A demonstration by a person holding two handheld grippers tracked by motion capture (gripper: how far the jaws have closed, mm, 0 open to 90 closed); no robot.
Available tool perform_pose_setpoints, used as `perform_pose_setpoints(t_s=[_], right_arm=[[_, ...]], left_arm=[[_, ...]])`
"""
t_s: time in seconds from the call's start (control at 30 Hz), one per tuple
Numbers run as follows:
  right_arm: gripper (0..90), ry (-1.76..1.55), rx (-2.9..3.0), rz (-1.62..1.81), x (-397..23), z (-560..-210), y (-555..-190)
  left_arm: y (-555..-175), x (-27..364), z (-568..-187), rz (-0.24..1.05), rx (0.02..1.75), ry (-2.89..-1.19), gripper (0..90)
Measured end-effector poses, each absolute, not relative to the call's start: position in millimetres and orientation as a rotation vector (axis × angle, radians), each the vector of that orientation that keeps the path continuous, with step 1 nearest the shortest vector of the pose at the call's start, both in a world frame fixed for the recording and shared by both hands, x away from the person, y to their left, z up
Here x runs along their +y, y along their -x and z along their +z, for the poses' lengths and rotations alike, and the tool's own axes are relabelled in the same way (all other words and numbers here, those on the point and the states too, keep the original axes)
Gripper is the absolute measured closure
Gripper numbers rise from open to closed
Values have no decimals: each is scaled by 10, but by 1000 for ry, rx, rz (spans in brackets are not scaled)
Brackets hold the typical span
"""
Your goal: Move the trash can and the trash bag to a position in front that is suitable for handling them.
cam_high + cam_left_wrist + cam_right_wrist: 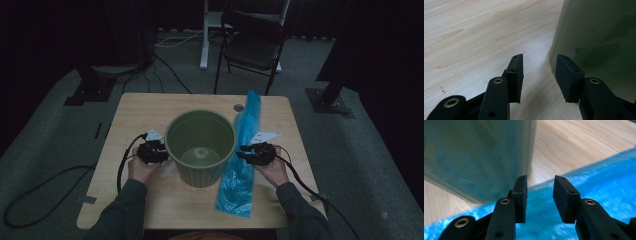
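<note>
Black jaws of the left gripper (539,75) rise closest to the lens in the left gripper view, parted with bare wood showing between them; nothing is held. Its right pad stands against or just short of the wall of the green bucket (599,37), and I cannot tell whether it touches. To the left of that gripper lies open tabletop (474,37), pale wood with a visible grain.

Over in the right gripper view, the right gripper (539,195) also stands released, its 2 jaws apart above the blue plastic bag (599,195), which runs under and beyond them. No fold of the bag sits pinched between the pads. Up and to the left of those jaws the bucket wall (474,152) fills the corner, blurred, with the bag's edge lying just beside its base.

From the high view, the left gripper (161,152) sits just left of the bucket (200,145), and the right gripper (245,152) just right of it, over the bag (240,175). That bag stretches as 1 long strip along the bucket's right side, from the table's far edge to near its front edge. Beyond the table (150,110), a dark folding chair (252,42) stands on the grey floor, with cables nearby.
</note>
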State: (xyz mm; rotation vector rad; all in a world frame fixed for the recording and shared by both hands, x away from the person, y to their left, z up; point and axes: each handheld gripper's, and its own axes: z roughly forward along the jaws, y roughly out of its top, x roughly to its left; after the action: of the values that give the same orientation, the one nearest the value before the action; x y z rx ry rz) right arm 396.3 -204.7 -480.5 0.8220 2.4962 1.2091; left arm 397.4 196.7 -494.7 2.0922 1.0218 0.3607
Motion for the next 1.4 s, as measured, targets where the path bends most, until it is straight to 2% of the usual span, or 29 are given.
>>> perform_pose_setpoints(t_s=[0.33, 0.77, 1.1, 1.4], right_arm=[[649, -781, 2536, 1253, -1847, -4805, -3987], [595, -769, 2558, 1272, -1702, -4818, -4017], [427, -863, 2492, 1103, -1704, -4895, -4098], [388, -970, 2458, 968, -1708, -5009, -4231]], left_arm=[[-3913, 2019, -4889, 365, 1000, -2061, 585], [-3888, 2119, -4863, 405, 1031, -2045, 582], [-3912, 2156, -4887, 398, 1029, -2037, 574], [-3914, 2204, -4891, 403, 1046, -2019, 564]])
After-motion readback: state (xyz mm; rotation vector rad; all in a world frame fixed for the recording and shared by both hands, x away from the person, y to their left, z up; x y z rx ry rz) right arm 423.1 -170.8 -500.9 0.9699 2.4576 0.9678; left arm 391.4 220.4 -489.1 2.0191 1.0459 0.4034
